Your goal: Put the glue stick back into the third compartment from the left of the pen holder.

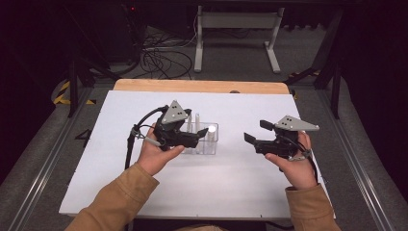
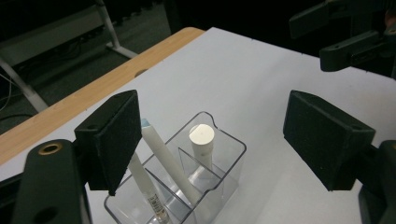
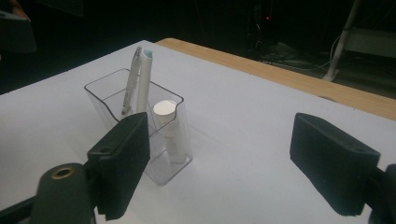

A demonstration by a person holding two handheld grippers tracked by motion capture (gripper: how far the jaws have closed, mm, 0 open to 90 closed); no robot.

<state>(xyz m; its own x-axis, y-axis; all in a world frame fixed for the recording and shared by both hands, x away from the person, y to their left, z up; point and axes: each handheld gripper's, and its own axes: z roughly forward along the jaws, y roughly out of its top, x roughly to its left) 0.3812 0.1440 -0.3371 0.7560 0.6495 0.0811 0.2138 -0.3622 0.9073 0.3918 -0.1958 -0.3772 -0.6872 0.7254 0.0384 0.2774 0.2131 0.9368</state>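
The clear holder (image 2: 212, 154) stands mid-tabletop (image 1: 231, 187) with a white tube (image 2: 201, 140) and two pens (image 2: 166, 161) inside — just below the left hand-held gripper (image 2: 210, 140), jaws wide, nothing between. The right hand-held gripper (image 1: 254, 133) hovers well apart — also wide, empty.

White surface (image 1: 231, 178) spread beneath the left tool (image 1: 199, 136) and the right tool (image 1: 258, 131), reaching well past each on every side. Strip of pale wooden edge (image 1: 202, 86) along its far side, well beyond both. Farther off, on grey floor (image 1: 308, 62), a white metal frame (image 1: 236, 20) with two feet, ahead of the gap between the two. Tangle of black cables (image 1: 161, 60) beyond the left tool. Yellow-and-black tape (image 1: 61, 92) far out to its left.
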